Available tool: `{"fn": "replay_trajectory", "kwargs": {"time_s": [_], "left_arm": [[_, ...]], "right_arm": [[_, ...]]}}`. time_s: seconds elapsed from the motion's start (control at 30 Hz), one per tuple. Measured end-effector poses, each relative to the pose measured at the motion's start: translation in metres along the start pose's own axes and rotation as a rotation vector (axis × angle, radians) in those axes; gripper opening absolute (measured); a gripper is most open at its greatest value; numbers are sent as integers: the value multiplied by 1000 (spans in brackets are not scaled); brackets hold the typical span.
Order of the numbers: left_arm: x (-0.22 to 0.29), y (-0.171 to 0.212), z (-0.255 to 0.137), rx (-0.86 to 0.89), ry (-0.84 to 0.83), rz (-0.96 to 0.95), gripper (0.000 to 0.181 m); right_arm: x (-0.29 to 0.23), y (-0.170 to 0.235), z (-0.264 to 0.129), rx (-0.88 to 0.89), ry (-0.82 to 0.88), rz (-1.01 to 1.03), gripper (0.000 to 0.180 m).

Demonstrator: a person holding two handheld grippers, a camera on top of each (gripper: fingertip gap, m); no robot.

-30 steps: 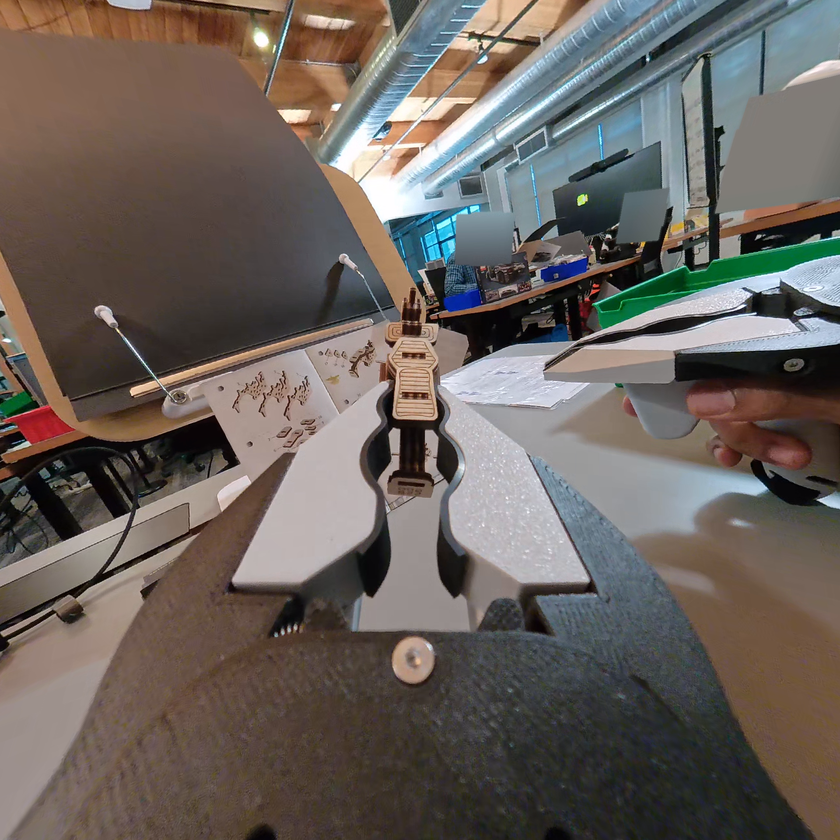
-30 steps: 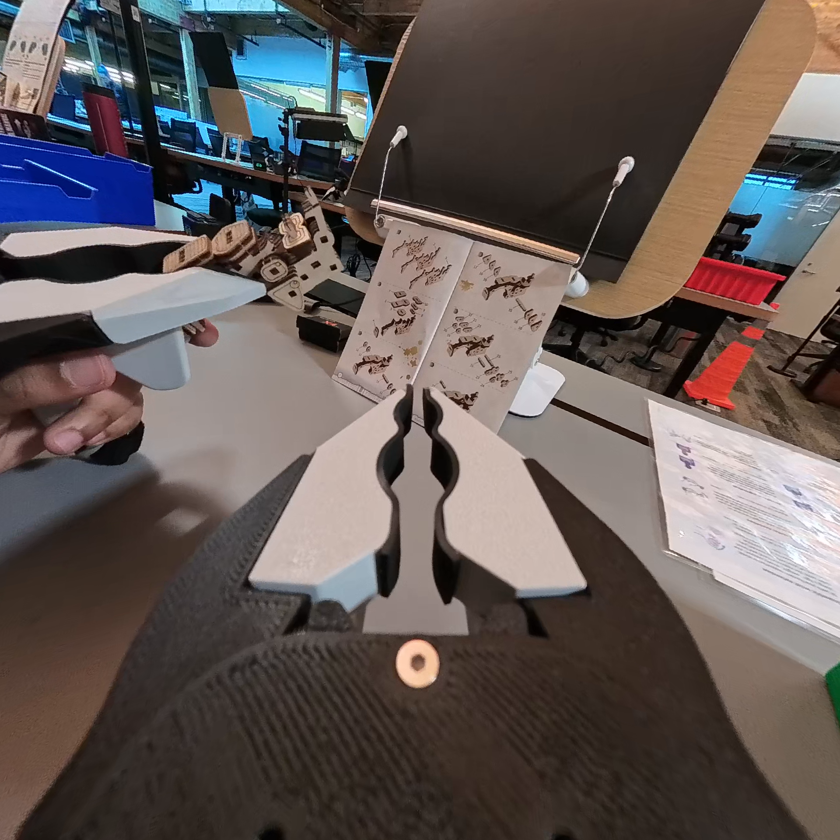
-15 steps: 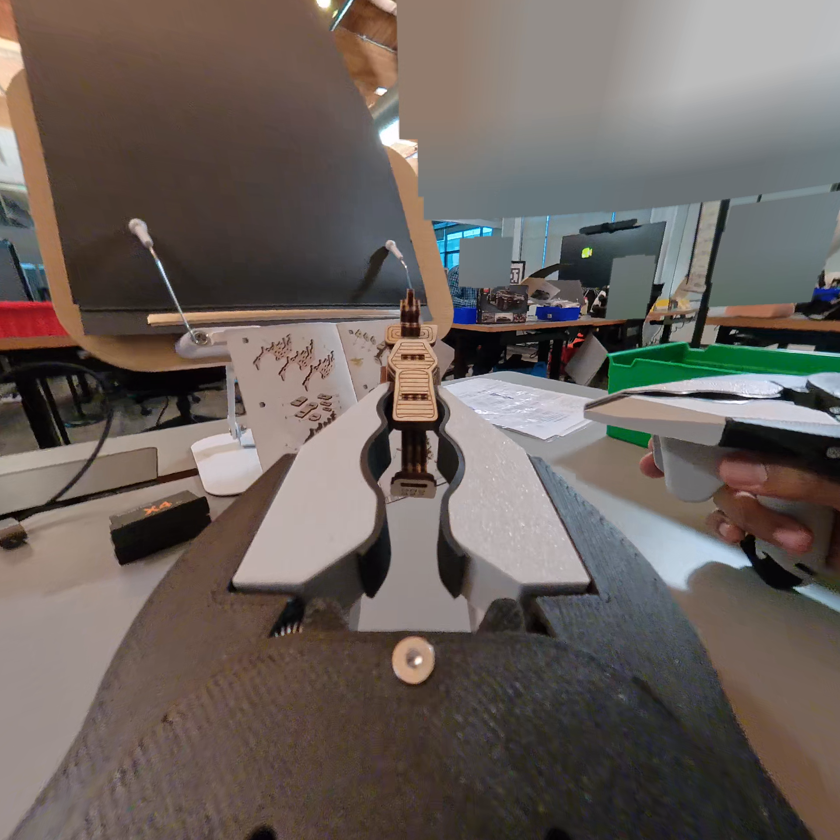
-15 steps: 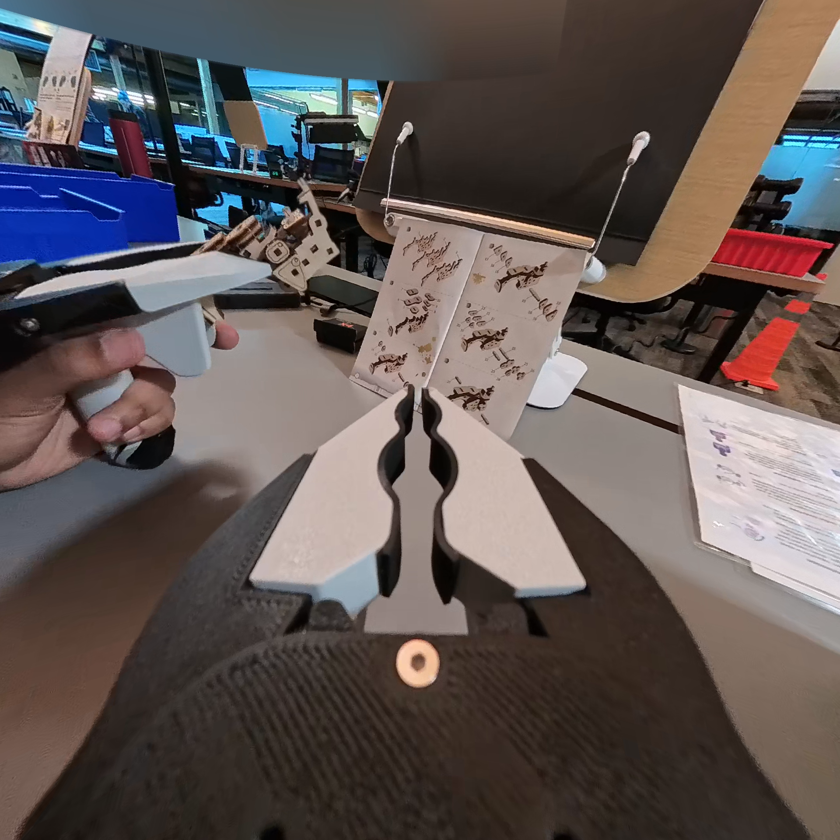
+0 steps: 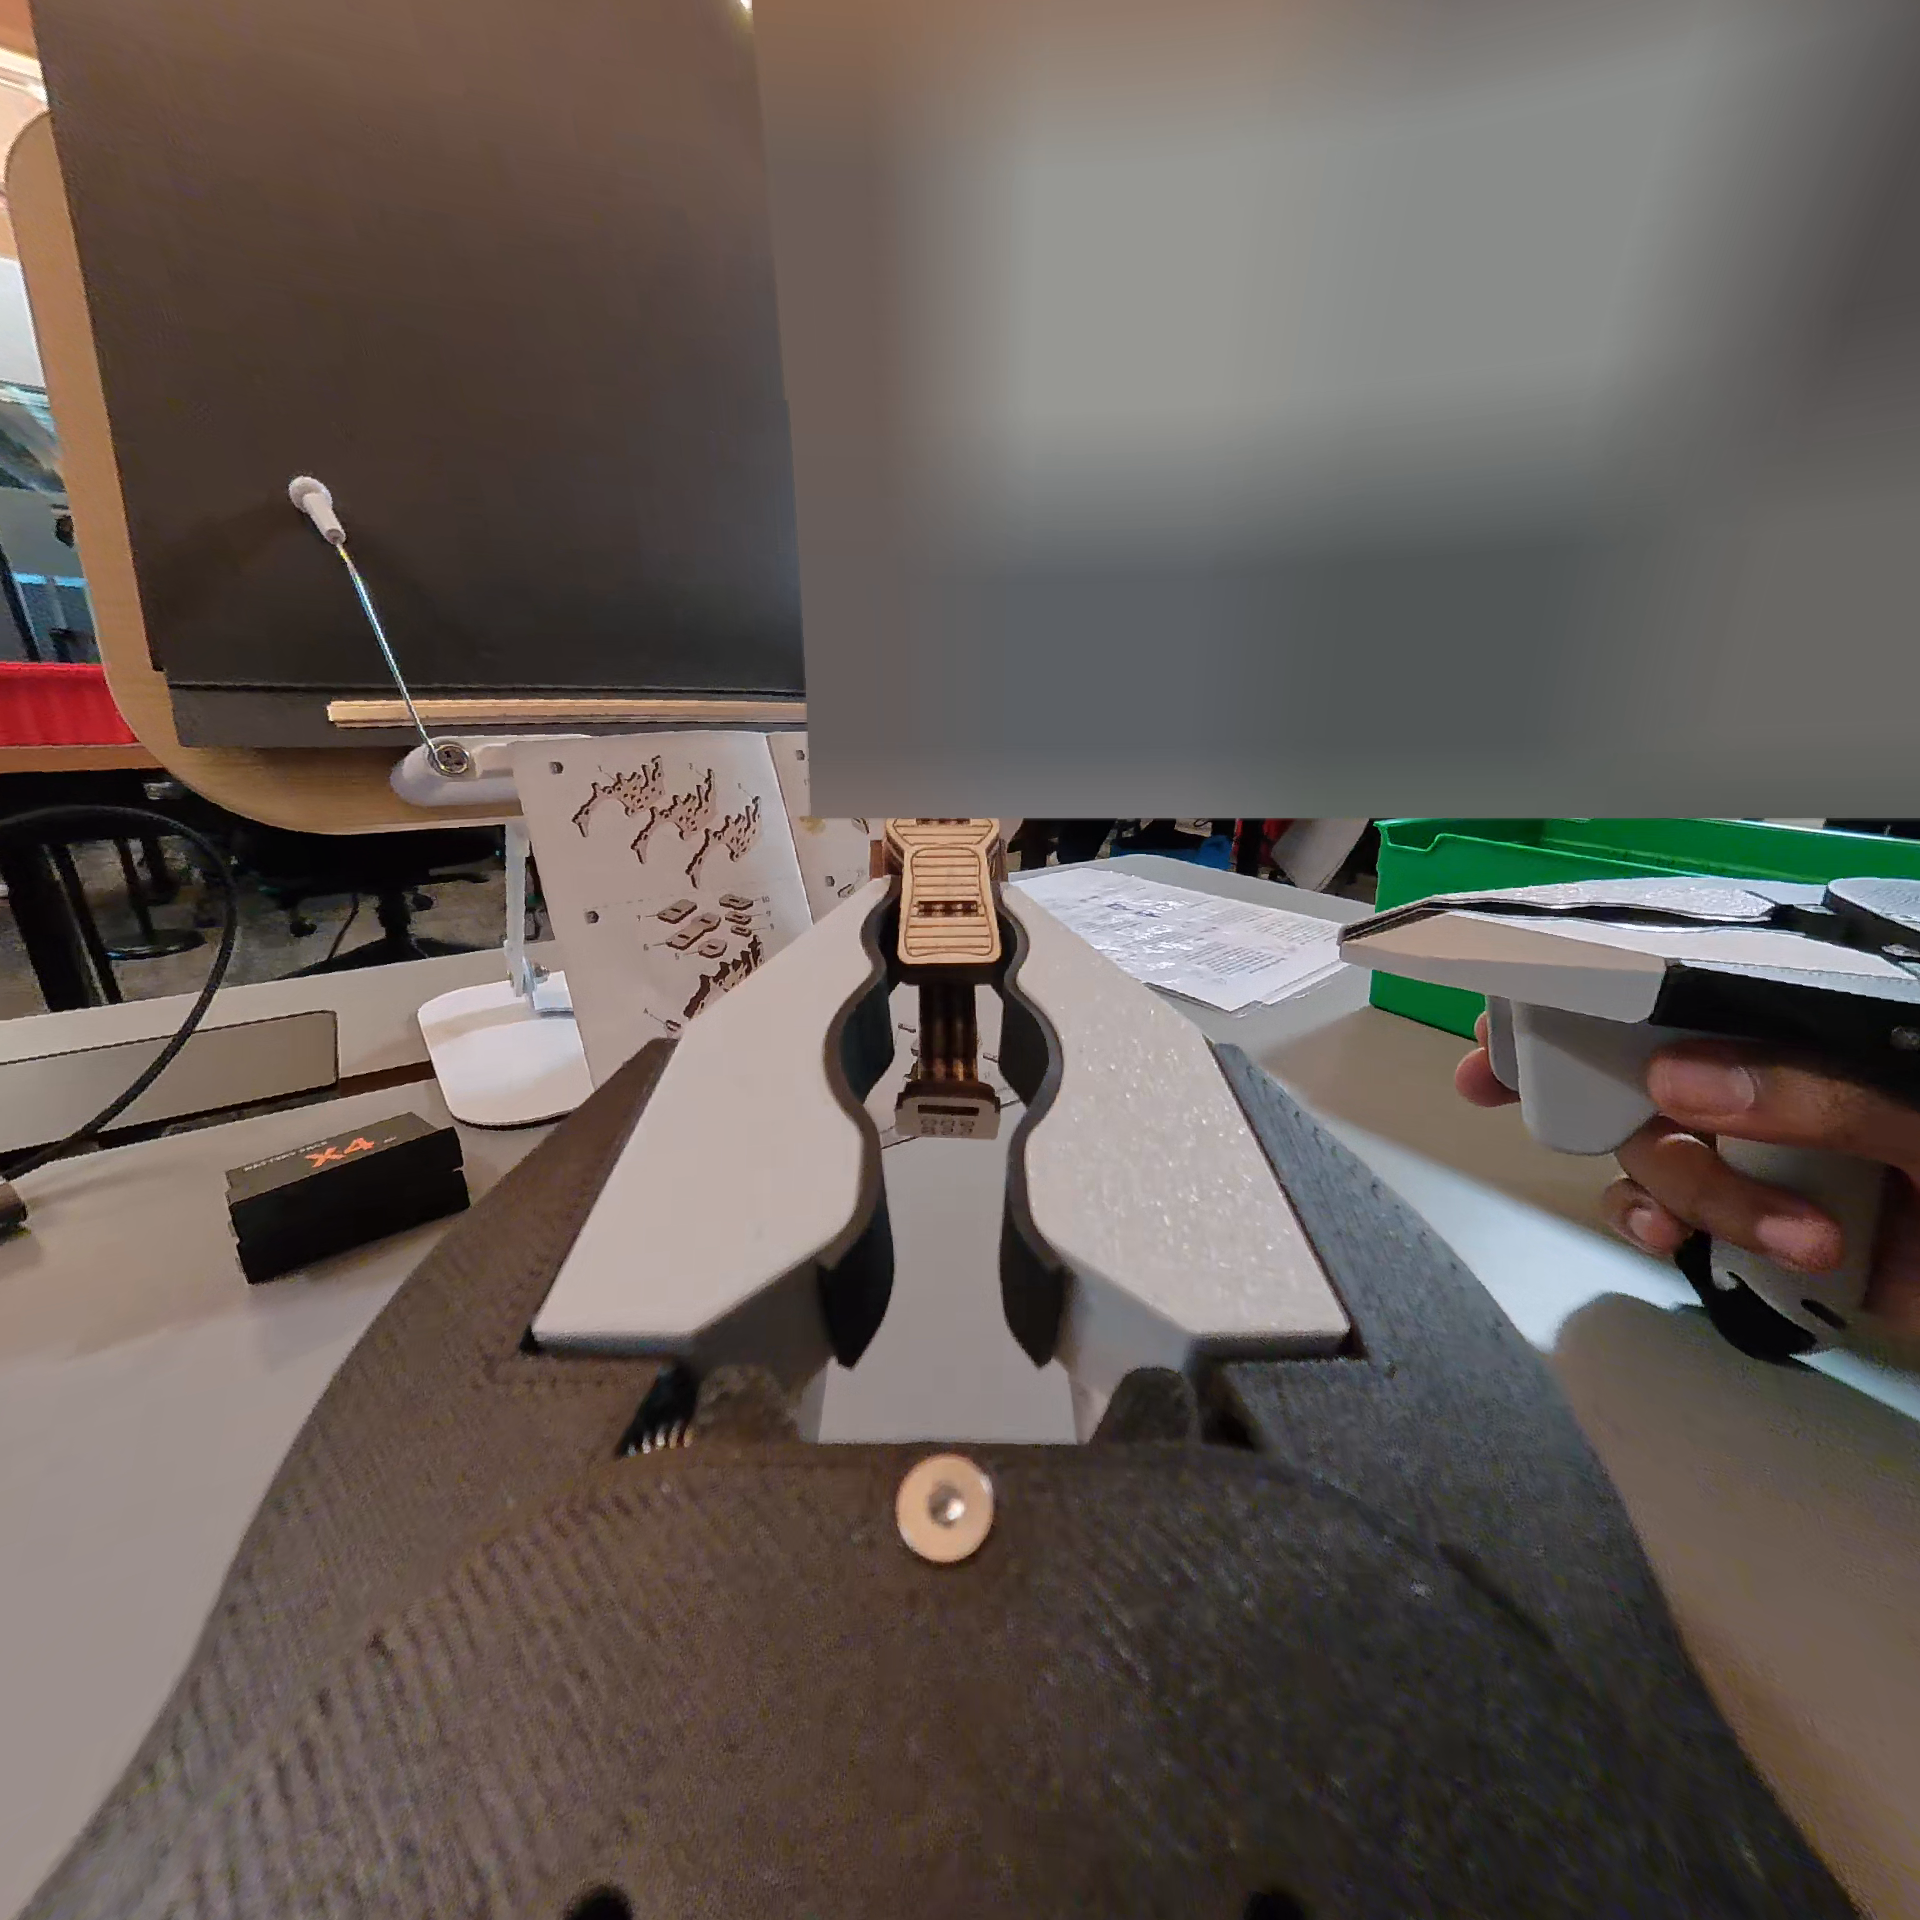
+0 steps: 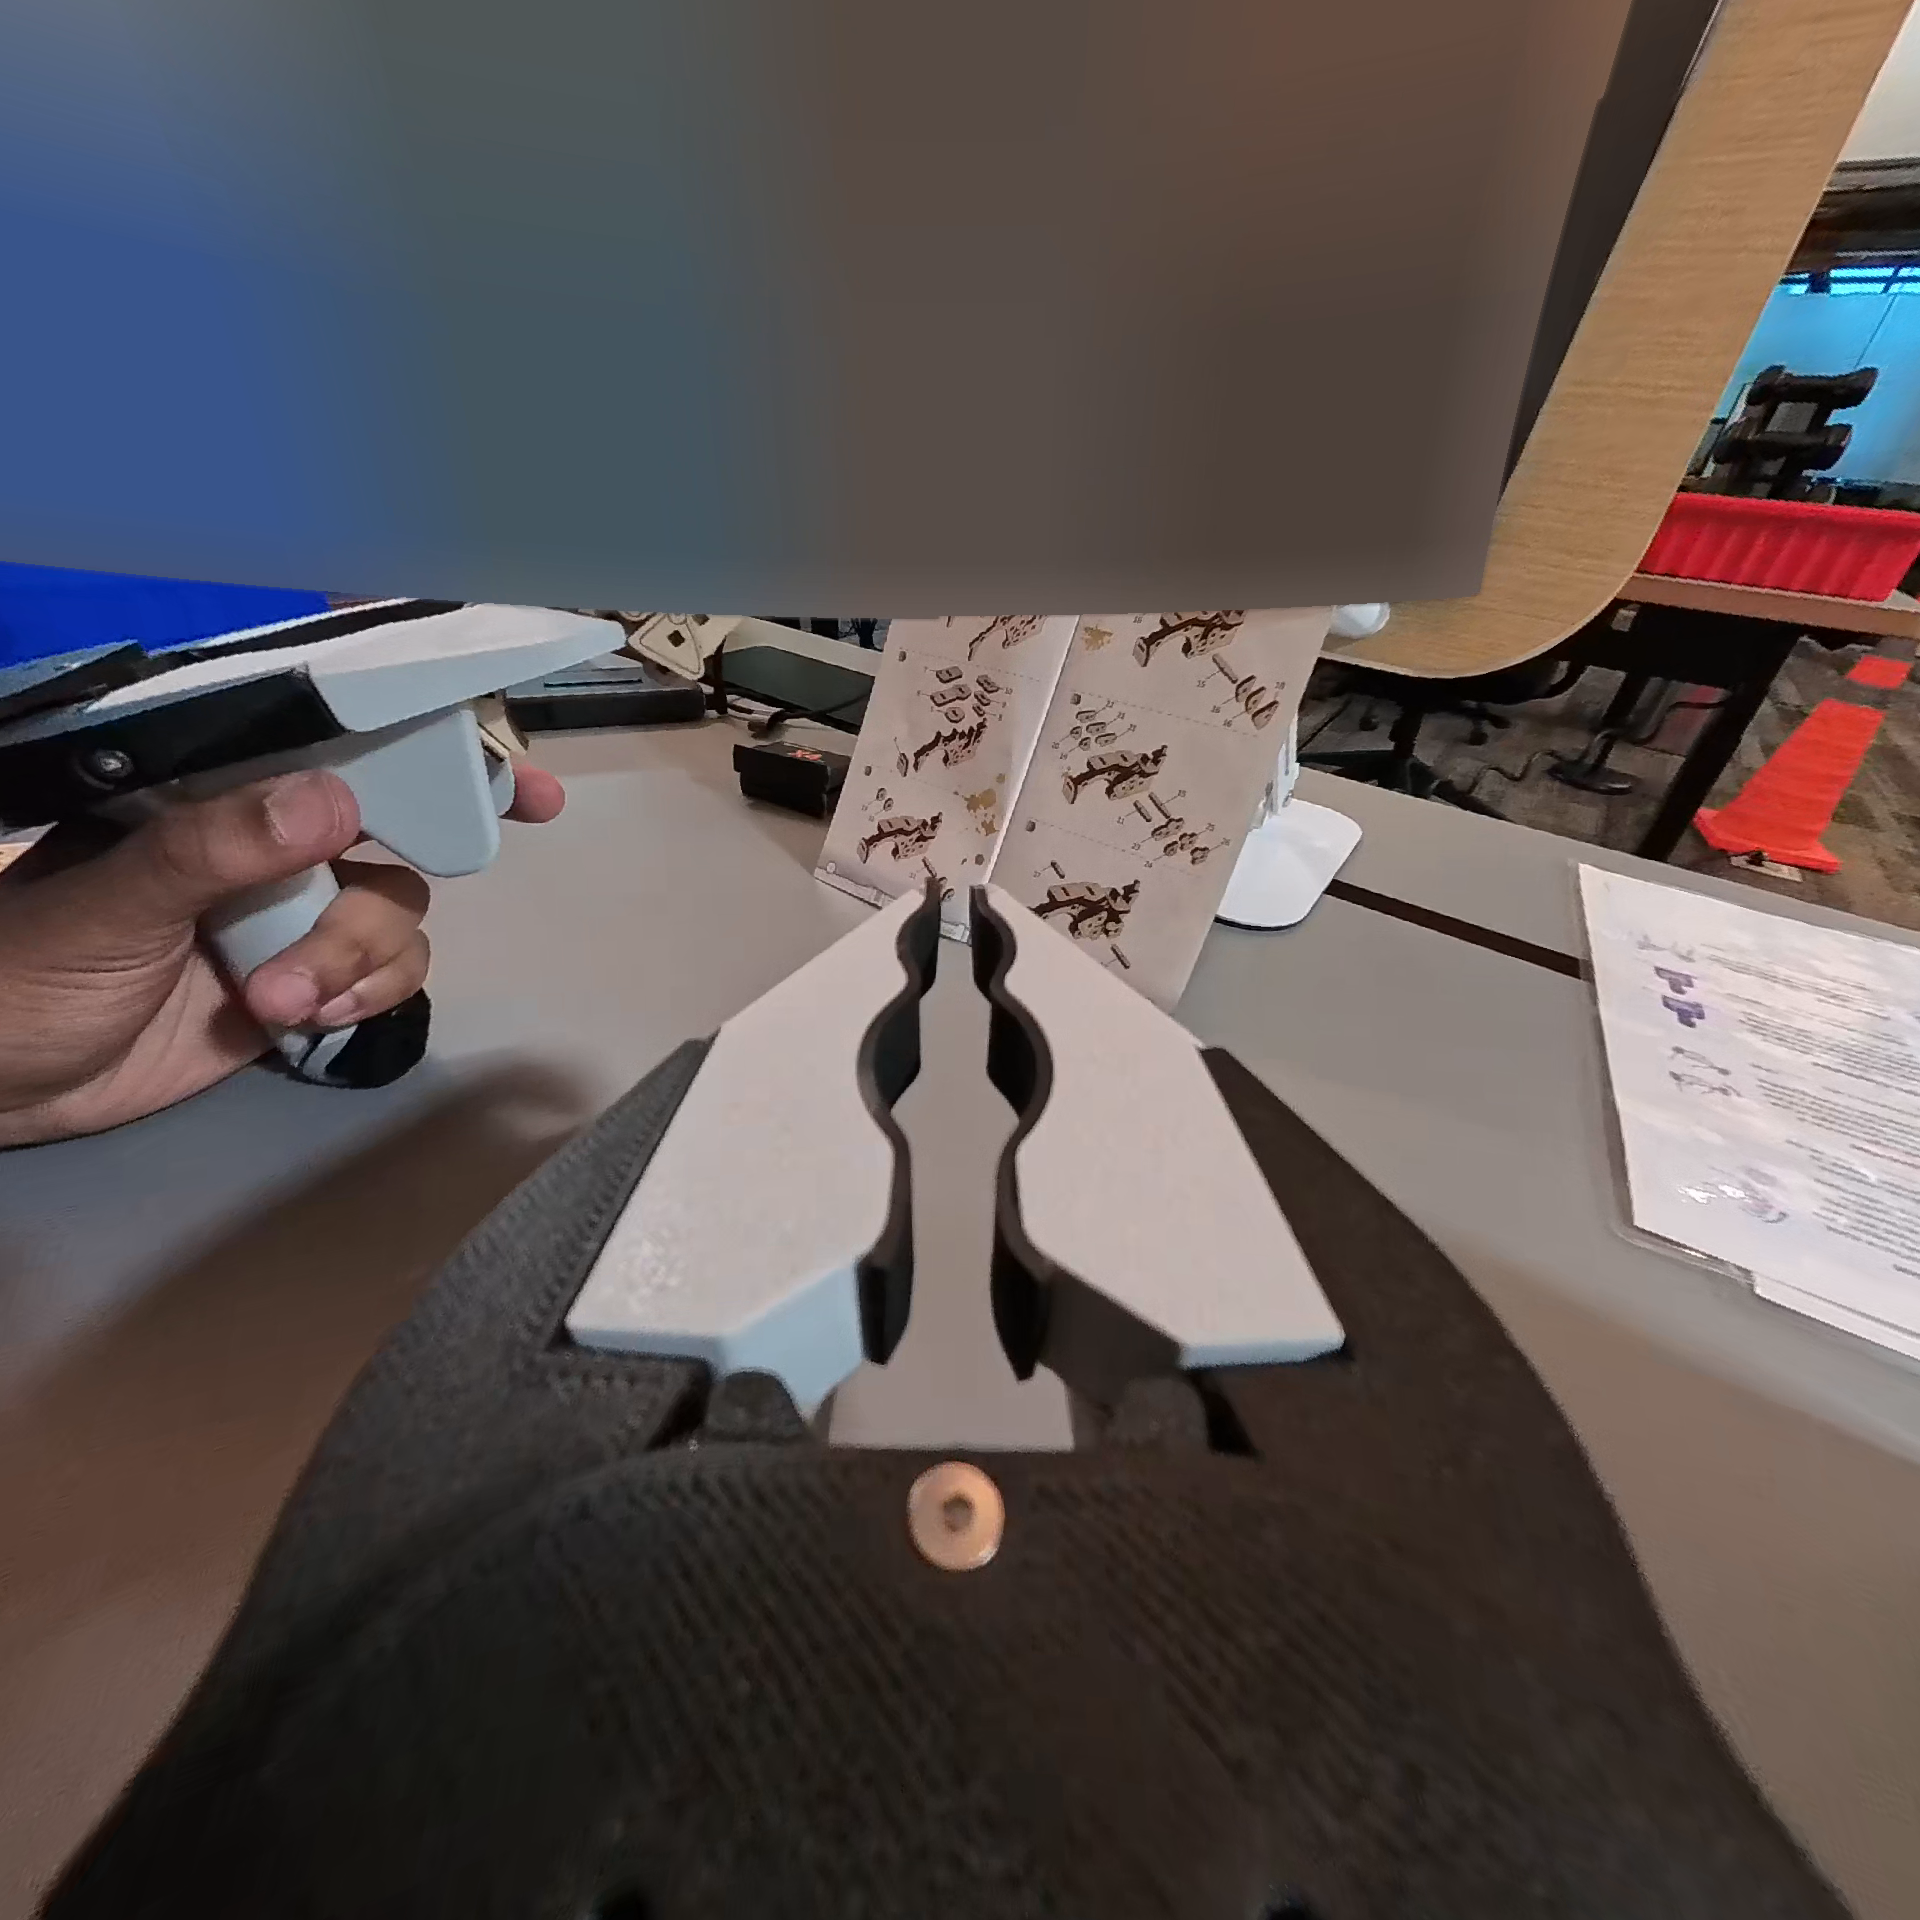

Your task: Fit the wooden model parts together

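My left gripper (image 5: 943,894) is shut on a pale wooden model piece (image 5: 948,920) with engraved slats. It holds the piece upright above the table. The piece's top is hidden by a blurred patch. In the right wrist view the left gripper (image 6: 582,636) comes in from the left, and the wooden piece (image 6: 675,642) sticks out past its tips. My right gripper (image 6: 956,896) has its jaws almost together with nothing between them. It also shows at the right of the left wrist view (image 5: 1371,940), in a person's hand (image 5: 1745,1174).
An instruction sheet (image 6: 1060,790) leans on a white book stand (image 5: 499,1049) ahead. A small black box (image 5: 343,1179) and a cable (image 5: 197,997) lie at left. A green bin (image 5: 1621,862) and laminated papers (image 6: 1766,1091) are at right on the grey table (image 6: 644,935). The tips of one gripper are about 12 cm away from the tips of the other.
The left view has levelled and turned toward the stand, still holding the wooden piece. The right gripper has drifted right and lower in that view. Neither gripper's jaws have changed.
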State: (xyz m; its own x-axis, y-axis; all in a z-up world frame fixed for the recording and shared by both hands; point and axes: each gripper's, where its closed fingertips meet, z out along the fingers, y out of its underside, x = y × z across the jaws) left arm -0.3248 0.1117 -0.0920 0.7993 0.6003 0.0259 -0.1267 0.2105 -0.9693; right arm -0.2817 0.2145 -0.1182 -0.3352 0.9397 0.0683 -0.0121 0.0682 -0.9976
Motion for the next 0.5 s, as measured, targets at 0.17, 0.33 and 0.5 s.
{"fn": "replay_trajectory", "kwargs": {"time_s": [0.17, 0.33, 0.5], "left_arm": [[3, 0, 0, 2, 8, 9, 11], [2, 0, 0, 0, 7, 1, 11], [2, 0, 0, -2, 8, -1, 11]], "right_arm": [[0, 0, 0, -2, 0, 4, 4], [1, 0, 0, -1, 0, 6, 4], [1, 0, 0, 0, 0, 6, 4]]}}
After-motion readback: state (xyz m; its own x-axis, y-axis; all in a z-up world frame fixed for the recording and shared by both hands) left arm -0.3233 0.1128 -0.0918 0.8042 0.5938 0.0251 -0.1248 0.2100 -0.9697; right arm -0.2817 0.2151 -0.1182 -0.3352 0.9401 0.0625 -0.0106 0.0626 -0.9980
